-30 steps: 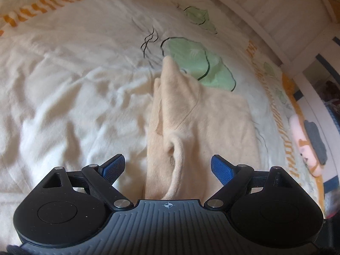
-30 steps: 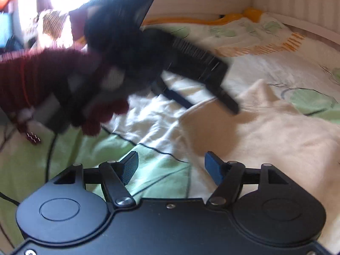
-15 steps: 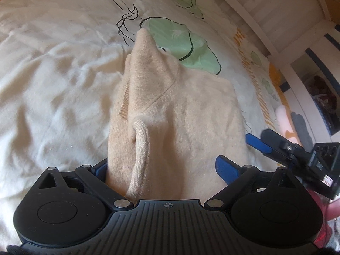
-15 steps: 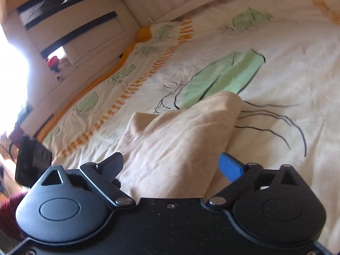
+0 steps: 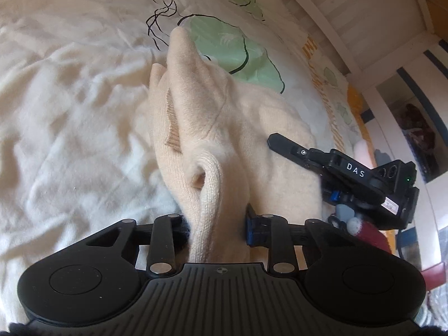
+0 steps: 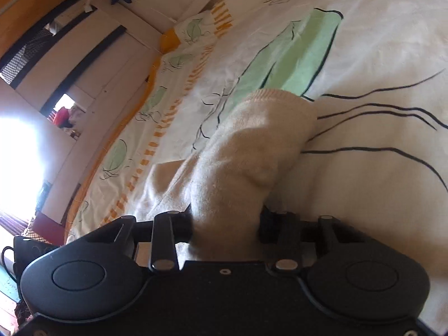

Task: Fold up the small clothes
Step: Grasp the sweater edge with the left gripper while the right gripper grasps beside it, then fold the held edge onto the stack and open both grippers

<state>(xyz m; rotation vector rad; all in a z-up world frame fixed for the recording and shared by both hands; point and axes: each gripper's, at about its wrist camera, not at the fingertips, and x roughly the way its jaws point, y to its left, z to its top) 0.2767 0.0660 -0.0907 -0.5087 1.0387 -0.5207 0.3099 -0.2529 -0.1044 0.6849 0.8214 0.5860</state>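
Observation:
A cream knit garment (image 5: 252,128) lies partly folded on the bed cover (image 5: 70,112), its long tip pointing away from me. My left gripper (image 5: 217,225) is at the garment's near edge; its jaws are closing, and a thick fold of knit fills the gap and touches both pads. My right gripper (image 6: 226,225) is closing on another bunched edge of the same garment (image 6: 246,145), with fabric pressed between its pads. In the left wrist view the right gripper (image 5: 280,144) reaches in from the right, lying over the garment's right side.
The cover is white with green leaf prints (image 5: 229,47) and orange stripes. A white slatted bed rail (image 5: 322,14) runs along the far side. A pink soft toy (image 5: 364,151) lies at the right edge. A white wardrobe with dark stripes (image 6: 92,56) stands beyond.
Both grippers went from wide apart to closed on the garment. The left one crept forward onto the near edge. The right one swung in from the side, rolled over and dropped to the right edge.

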